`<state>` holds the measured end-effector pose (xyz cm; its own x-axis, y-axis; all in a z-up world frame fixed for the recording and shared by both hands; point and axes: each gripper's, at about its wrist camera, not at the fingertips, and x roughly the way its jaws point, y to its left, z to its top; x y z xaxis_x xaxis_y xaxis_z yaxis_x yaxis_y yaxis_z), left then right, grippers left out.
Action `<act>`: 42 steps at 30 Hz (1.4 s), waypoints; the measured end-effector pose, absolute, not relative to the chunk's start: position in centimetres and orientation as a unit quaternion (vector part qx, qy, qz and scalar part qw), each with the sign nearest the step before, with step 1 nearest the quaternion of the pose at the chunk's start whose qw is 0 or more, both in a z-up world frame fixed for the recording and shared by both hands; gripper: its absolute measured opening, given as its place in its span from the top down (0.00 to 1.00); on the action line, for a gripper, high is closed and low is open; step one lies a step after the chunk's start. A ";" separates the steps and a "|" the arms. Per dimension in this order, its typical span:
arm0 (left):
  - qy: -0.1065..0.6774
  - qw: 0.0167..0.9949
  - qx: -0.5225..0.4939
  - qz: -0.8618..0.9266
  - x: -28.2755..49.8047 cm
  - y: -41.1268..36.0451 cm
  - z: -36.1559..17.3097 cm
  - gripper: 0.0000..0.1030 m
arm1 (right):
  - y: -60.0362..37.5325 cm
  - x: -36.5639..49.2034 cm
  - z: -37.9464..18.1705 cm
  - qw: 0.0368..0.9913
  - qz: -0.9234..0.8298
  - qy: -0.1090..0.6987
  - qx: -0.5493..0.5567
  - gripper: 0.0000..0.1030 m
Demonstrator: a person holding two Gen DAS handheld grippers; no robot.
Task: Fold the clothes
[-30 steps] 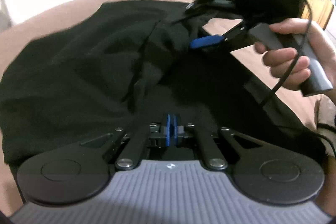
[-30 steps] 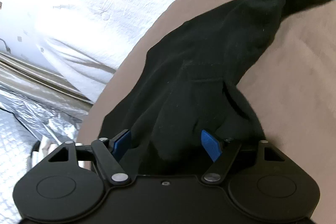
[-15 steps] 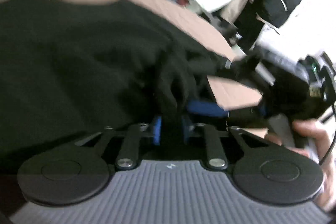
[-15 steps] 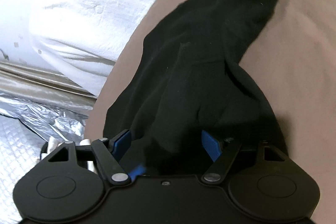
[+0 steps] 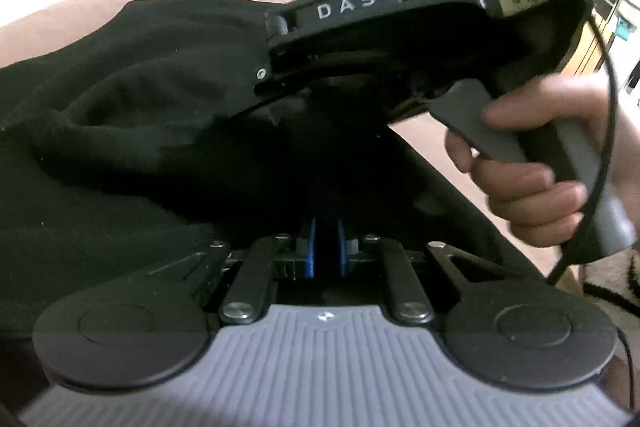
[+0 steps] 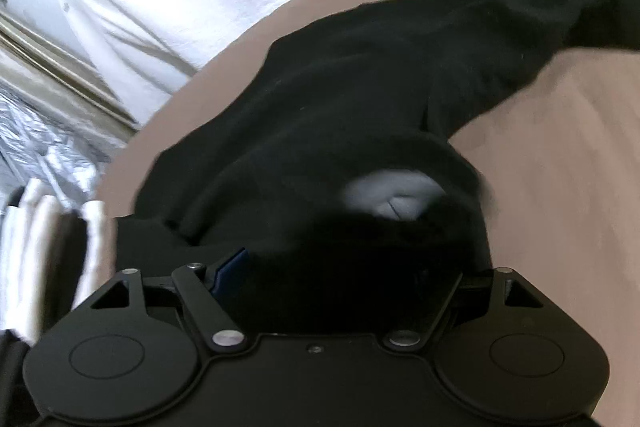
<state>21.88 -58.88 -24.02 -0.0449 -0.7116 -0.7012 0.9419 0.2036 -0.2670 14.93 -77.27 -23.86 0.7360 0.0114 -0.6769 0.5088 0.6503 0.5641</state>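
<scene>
**Handover of the fold edge**

L gripper [image 5: 325, 247] now pinched narrow on black garment [image 5: 140, 155], cloth between its 2 pads; 1 s ago it was clamped tighter. R gripper [image 6: 340, 267] closing from wide, bunched cloth between its fingers, grip not yet firm. Garment lies ahead of both, on tan bed [image 6: 560, 167]. Fold likely starting.

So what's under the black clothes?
A pinkish-brown cover shows all around the black clothes, so they lie on that. Whatever is beneath the middle of the clothes is covered and can't be seen.
</scene>
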 end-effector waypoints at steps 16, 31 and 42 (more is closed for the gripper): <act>0.387 0.733 0.027 -0.559 28.7 -51.8 -17.5 0.62 | -82.6 9.0 -20.2 0.869 -0.198 0.282 0.355 0.93; 0.467 0.834 -0.140 -0.258 42.8 -41.8 -21.9 0.51 | -77.6 11.9 -19.8 0.903 -0.216 0.303 0.215 0.91; 0.429 0.834 -0.155 -0.309 43.8 -43.4 -22.4 0.45 | -78.0 12.3 -17.6 0.939 -0.215 0.222 0.152 0.91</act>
